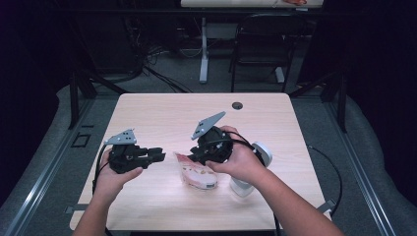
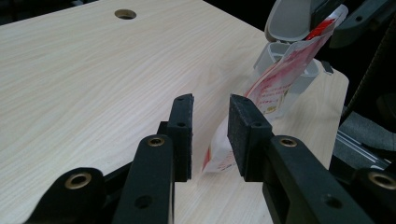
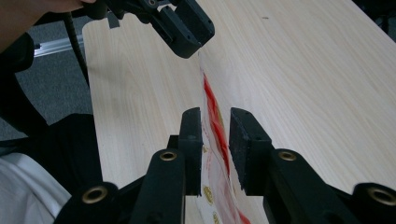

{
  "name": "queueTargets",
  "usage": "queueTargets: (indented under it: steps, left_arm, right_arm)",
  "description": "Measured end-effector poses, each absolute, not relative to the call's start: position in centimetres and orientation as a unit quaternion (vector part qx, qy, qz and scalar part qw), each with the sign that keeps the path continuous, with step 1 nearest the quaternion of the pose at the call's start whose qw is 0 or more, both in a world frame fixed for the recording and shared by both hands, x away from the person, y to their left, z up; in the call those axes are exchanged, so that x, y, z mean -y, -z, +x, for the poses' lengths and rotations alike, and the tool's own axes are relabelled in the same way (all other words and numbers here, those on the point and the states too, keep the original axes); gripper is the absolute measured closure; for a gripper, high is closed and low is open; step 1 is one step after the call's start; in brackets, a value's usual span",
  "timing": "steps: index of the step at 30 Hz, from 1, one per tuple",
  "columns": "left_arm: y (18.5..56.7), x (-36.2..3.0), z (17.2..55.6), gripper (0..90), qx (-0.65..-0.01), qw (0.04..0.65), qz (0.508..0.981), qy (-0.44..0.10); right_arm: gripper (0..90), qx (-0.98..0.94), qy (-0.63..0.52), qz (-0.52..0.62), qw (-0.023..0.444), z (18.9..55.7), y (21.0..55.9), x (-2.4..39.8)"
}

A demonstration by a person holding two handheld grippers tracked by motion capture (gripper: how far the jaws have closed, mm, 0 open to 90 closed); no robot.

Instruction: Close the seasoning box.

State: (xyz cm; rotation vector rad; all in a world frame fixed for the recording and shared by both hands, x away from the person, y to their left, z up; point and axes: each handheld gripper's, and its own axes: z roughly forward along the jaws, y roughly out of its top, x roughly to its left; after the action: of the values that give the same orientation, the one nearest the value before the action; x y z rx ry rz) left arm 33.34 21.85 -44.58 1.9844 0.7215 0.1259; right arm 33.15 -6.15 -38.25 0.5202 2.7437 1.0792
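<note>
Red-and-white pouch (image 1: 196, 173) lies mid-counter (image 1: 162, 113); the right hand-held gripper (image 3: 215, 140) tilts over it, jaws parted around its edge. The left hand-held gripper (image 1: 156, 155) hovers level, spread, gripping nothing.

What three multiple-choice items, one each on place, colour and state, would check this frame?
1. Where does the white container stand? A by the right hand; B on the floor; C at the far left corner.
2. The packet has print that is: A blue; B red; C green.
3. The container's lid is: A shut; B missing; C flipped up.
Key: A, it stands just beside that hand in the high view; B, red bands show on clear film; C, the left gripper view shows it raised.
</note>
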Motion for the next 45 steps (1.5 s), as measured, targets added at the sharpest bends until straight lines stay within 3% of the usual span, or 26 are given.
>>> queueTargets:
  steps: [45]
  left_arm:
    - [44.9,-21.8,33.5,70.1,-0.298,0.486,0.82,-0.049]
  right_arm:
    - [80.4,-0.939,-0.292,0.174,0.052,35.0,40.8,3.1]
